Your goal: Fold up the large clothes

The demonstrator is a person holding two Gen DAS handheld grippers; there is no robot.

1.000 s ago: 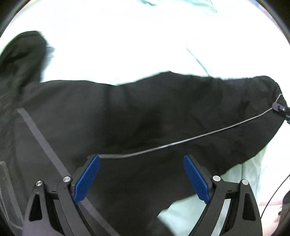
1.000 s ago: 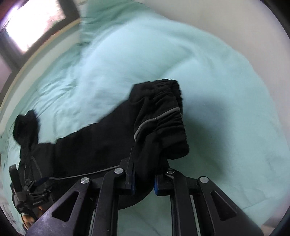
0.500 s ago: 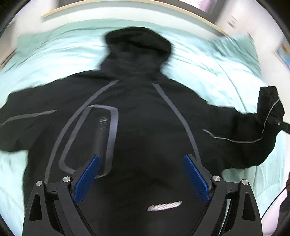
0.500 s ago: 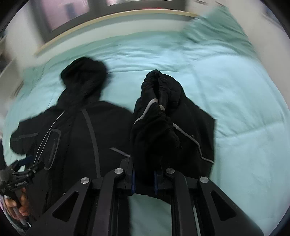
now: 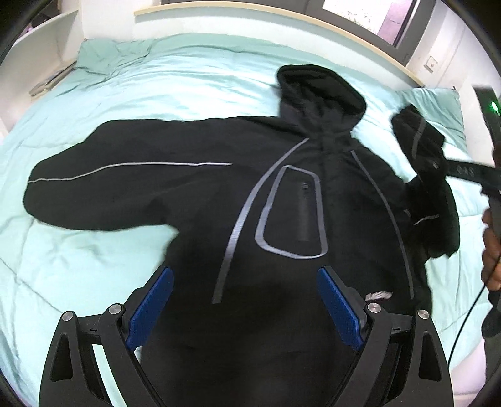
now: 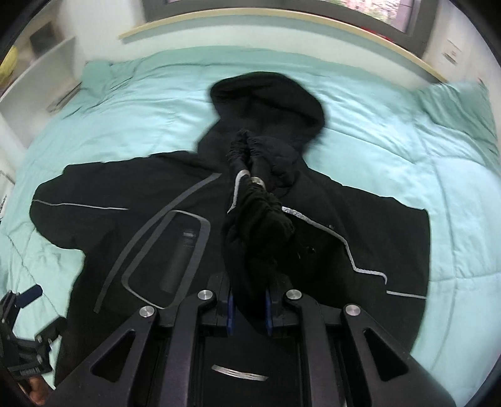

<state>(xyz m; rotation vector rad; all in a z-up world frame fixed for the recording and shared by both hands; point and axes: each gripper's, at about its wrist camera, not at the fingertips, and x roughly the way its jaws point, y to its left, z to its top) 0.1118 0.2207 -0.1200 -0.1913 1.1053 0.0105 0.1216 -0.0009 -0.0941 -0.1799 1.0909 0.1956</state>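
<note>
A black hooded jacket with grey stripes lies front up on the mint-green bed, hood toward the headboard. One sleeve stretches out flat to the left. My left gripper hovers open over the jacket's lower front, nothing between its blue pads. My right gripper is shut on the bunched cuff of the other sleeve, lifted over the jacket's chest below the hood. In the left wrist view the right gripper holds that cuff at the right.
White shelves stand left of the bed, a wooden headboard ledge and window behind. A green pillow lies at the top right. A hand and cable are at the right edge. The left gripper shows low left.
The right gripper has carried the sleeve cuff from out at the bed's side inward, over the jacket's chest. The left gripper, still open, has swung from the sleeve to the jacket's front.
</note>
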